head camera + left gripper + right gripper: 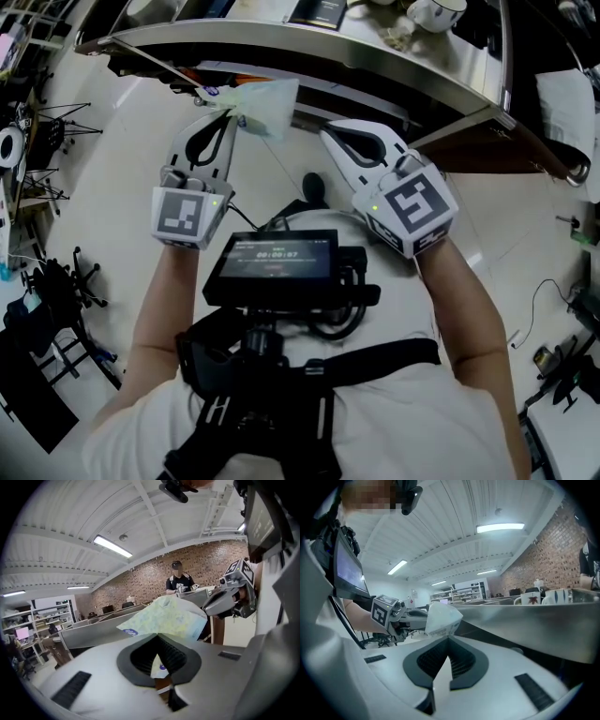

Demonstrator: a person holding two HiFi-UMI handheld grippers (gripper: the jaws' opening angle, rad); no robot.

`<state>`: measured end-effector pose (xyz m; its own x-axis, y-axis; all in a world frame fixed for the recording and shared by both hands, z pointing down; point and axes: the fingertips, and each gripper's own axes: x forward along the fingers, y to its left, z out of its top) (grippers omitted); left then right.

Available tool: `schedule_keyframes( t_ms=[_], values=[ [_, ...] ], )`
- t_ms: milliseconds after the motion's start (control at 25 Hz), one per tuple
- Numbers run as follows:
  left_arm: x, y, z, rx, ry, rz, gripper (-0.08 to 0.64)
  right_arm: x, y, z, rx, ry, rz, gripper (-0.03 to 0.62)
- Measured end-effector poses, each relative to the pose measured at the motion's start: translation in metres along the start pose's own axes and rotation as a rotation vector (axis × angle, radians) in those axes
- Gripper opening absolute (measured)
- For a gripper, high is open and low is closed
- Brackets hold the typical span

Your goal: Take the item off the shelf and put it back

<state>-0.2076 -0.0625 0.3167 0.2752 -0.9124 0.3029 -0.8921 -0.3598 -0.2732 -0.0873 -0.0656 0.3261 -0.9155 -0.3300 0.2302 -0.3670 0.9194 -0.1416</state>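
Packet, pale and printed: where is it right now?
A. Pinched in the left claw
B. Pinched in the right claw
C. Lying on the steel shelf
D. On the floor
A: the left gripper view shows the packet clamped in the left claw, off the steel shelf, while the right claw is closed on nothing.

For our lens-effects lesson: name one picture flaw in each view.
Head view: fisheye bends the shelf edge into an arc. Left gripper view: the ceiling lamp glares and the corners go black. Right gripper view: the strip light is blown out.
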Motion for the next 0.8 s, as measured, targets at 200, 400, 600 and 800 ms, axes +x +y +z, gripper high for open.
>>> schedule_keyframes(
  t_ms=[200,400,600,800],
  values=[
    [-0.002,-0.006,0.003,-0.008,-0.006,0.008,0.005,-0.007,-0.001,0.001,-0.005,-0.004,0.003,0.008],
    [0.007,-0.017,0.011,-0.043,-0.029,0.012,0.005,-0.017,-0.013,-0.005,0.000,-0.008,0.007,0.008],
    [0.012,-0.020,0.015,-0.043,-0.034,0.012,0.003,-0.016,-0.020,-0.007,0.007,-0.019,0.011,0.008],
    [0.016,-0.019,0.022,-0.044,-0.044,0.007,0.003,-0.016,-0.026,-0.009,0.008,-0.006,0.007,0.008]
  ],
)
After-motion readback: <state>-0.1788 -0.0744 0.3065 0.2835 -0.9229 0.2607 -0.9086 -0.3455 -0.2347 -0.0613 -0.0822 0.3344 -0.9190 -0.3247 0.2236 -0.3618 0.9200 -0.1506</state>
